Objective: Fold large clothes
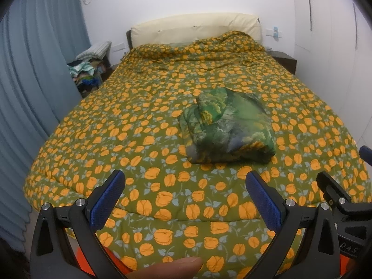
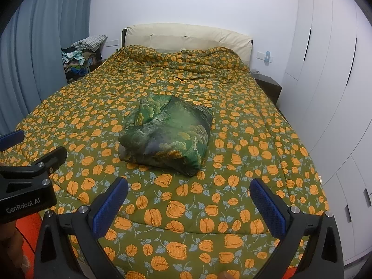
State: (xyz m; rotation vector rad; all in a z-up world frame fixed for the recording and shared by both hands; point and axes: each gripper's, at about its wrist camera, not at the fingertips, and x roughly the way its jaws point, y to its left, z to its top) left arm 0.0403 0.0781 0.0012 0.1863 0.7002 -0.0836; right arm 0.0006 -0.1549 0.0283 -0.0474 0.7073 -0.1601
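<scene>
A green patterned garment (image 1: 226,126) (image 2: 167,133) lies folded into a thick, roughly square bundle in the middle of the bed, with a small flap sticking up at its far left corner. My left gripper (image 1: 184,176) hovers open over the foot of the bed, short of the bundle, nothing between its blue pads (image 1: 107,200). My right gripper (image 2: 188,183) is open too, just short of the bundle's near edge. Each gripper shows at the edge of the other's view: the right one (image 1: 344,193), the left one (image 2: 25,172). A fingertip (image 1: 172,267) shows at the bottom of the left view.
The bed carries an olive quilt with orange flowers (image 1: 162,193) (image 2: 209,209), bunched near the cream headboard (image 2: 186,37). Blue curtains (image 1: 30,93) hang on the left. A pile of clothes (image 2: 74,58) sits beside the headboard. White wardrobe doors (image 2: 330,93) and a dark nightstand (image 2: 267,86) stand right.
</scene>
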